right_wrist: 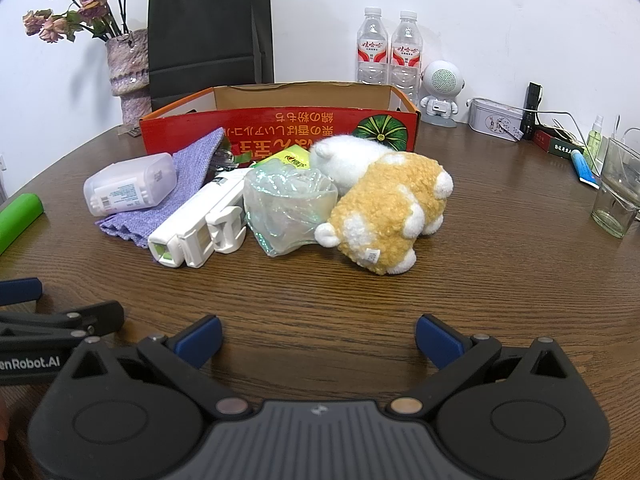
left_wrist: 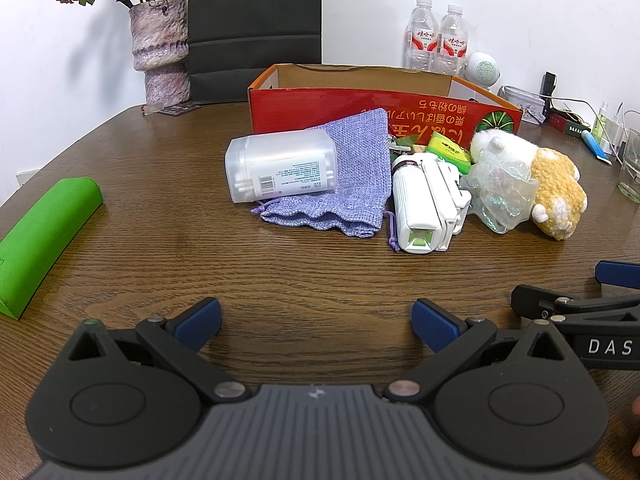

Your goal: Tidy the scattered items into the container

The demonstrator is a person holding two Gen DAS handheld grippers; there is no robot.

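A red cardboard box (left_wrist: 360, 110) (right_wrist: 280, 128) stands open at the back of the wooden table. In front of it lie a clear box of cotton swabs (left_wrist: 278, 168) (right_wrist: 128, 188), a purple knit pouch (left_wrist: 352, 184) (right_wrist: 188, 176), a white folding device (left_wrist: 424, 204) (right_wrist: 200, 220), a crumpled clear bag (left_wrist: 500, 192) (right_wrist: 288, 208), a green packet (left_wrist: 448, 152) (right_wrist: 290, 159) and a white and yellow plush (left_wrist: 548, 184) (right_wrist: 384, 208). My left gripper (left_wrist: 316, 322) is open, well short of the pile. My right gripper (right_wrist: 318, 338) is open too, nothing between its fingers.
A green foam block (left_wrist: 44, 236) (right_wrist: 16, 216) lies at the left. A vase of dried roses (left_wrist: 160, 48), a black paper bag (right_wrist: 208, 28), two water bottles (right_wrist: 388, 52), a white speaker figure (right_wrist: 440, 88), a tin (right_wrist: 496, 120) and a glass (right_wrist: 616, 188) line the back and right.
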